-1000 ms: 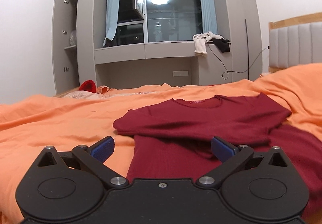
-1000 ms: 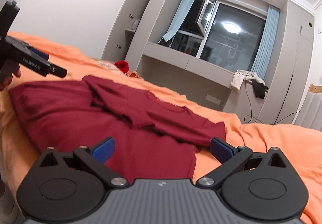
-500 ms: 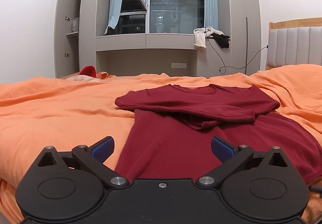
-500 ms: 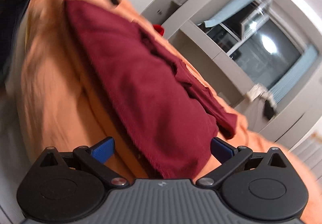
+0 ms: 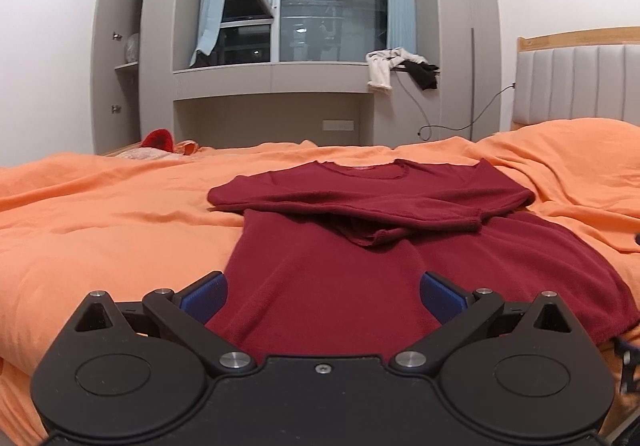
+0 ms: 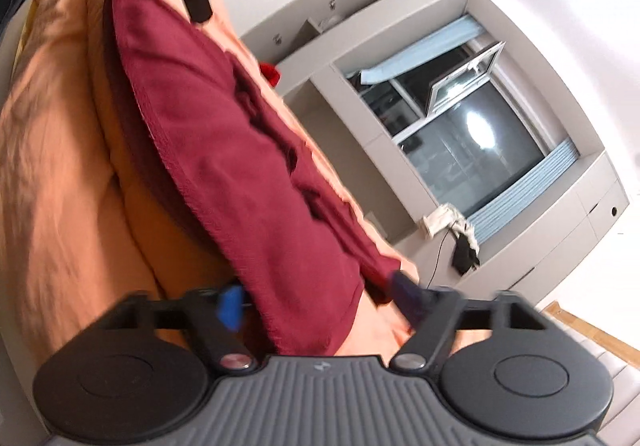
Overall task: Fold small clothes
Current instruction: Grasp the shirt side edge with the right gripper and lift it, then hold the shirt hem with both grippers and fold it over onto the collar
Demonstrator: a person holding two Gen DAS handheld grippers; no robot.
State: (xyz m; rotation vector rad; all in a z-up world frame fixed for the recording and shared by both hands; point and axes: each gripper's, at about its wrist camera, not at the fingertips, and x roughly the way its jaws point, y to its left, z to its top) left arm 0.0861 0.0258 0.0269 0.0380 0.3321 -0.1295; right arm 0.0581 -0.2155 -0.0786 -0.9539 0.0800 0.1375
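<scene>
A dark red knit long-sleeved top [image 5: 360, 266] lies spread flat on the orange bedspread [image 5: 100, 230], neck towards the grey built-in cupboards and window [image 5: 332, 5], with both sleeves folded across its chest so that the cuffs meet near the middle. The left gripper [image 5: 323, 288], black with blue pads, hovers low at the near hem; its jaws stand wide apart with nothing pinched, the garment's lower edge lying between and beyond the blue fingers [image 5: 204, 292] without contact that can be made out. In the right wrist view the whole scene is rolled steeply over, so the bed runs diagonally. There the right gripper [image 6: 316, 304] sits at a bottom corner of the same top [image 6: 248, 173], and its jaws have just been closing, now standing about half open with the corner of the hem between them. One blue pad [image 6: 230, 306] lies against the fabric's edge, but the picture is blurred and I cannot tell whether the cloth is actually clamped. A pale garment and a black one [image 5: 400, 63] are draped on the window ledge, and a padded grey headboard [image 5: 576, 85] stands to the right.
</scene>
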